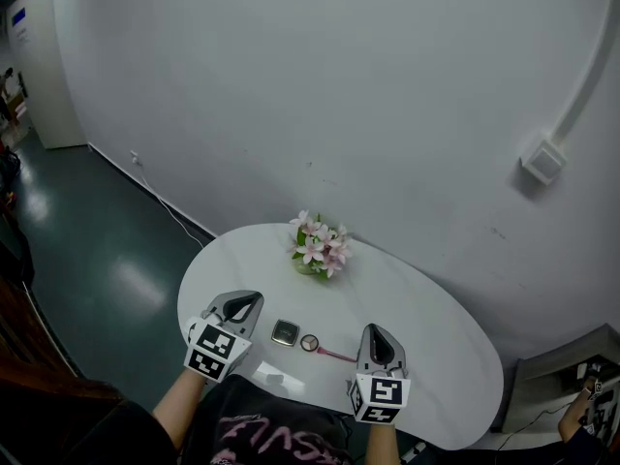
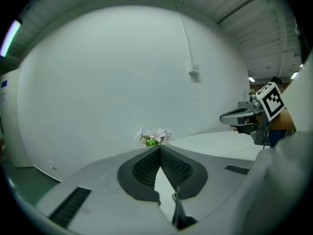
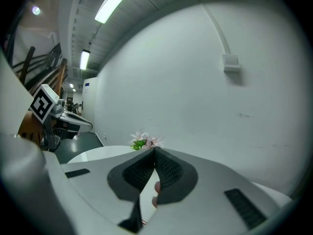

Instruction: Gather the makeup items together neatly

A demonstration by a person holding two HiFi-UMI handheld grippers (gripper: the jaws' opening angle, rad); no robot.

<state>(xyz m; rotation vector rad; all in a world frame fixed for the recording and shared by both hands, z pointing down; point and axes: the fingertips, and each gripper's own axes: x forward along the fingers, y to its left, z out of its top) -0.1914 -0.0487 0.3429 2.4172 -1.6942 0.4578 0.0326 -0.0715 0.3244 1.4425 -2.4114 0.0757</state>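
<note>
Three makeup items lay in a close row towards the near edge of the white surface [image 1: 436,337]. A square compact [image 1: 284,333] lay flat at left, a small round case [image 1: 309,343] just beside it, and a slim pink pencil [image 1: 336,355] lay flat, angled to the right.

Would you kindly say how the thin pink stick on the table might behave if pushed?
The pink stick looks thin and straight, so it is probably stiff and light. On the glossy table it may slide or roll easily; its cross-section is too small to tell. Lying flat, it likely offers the jaws little to grip.
</note>
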